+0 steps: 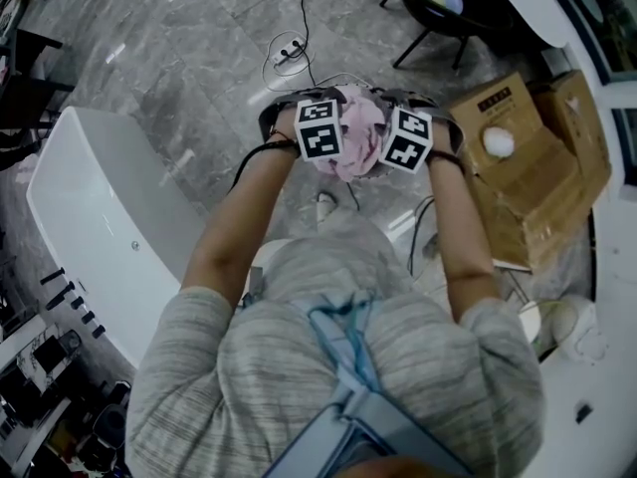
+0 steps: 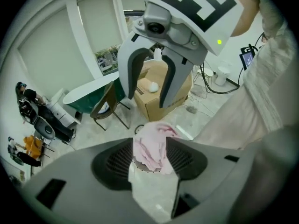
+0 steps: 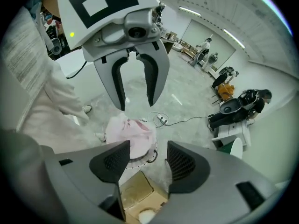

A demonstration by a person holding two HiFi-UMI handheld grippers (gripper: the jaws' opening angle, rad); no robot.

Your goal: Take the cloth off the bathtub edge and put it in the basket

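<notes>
Floor: grey veined stone (image 1: 199, 58) runs under everything, with a power strip (image 1: 287, 56) and its cable lying beyond the work. No counter is here, so the basket stands low on the floor.
Bathtub: the white tub (image 1: 109, 227) sits to the person's left, well apart from both grippers. No cloth shows on the part of its edge in the head view.
Cardboard boxes: open cartons (image 1: 528, 167) stand just to the right of the basket and crowd that side.
Basket: the dark-rimmed basket (image 1: 267, 118) is directly below both grippers, which is why they point steeply down into it.
Cloth: pink and bunched (image 1: 355, 132), it is heaped in the basket's mouth and rises above the rim — in the basket, not on the tub.
Left gripper: its jaws (image 2: 150, 143) stand partly apart. The cloth shows in the gap, but the pads do not seem to press on it, so I judge it released.
Right gripper: its jaws (image 3: 148, 146) stand moderately apart with nothing between them. The cloth lies just to one side.
Stage: by my judgement the drop is nearly complete — what remains is lifting both grippers clear.
</notes>
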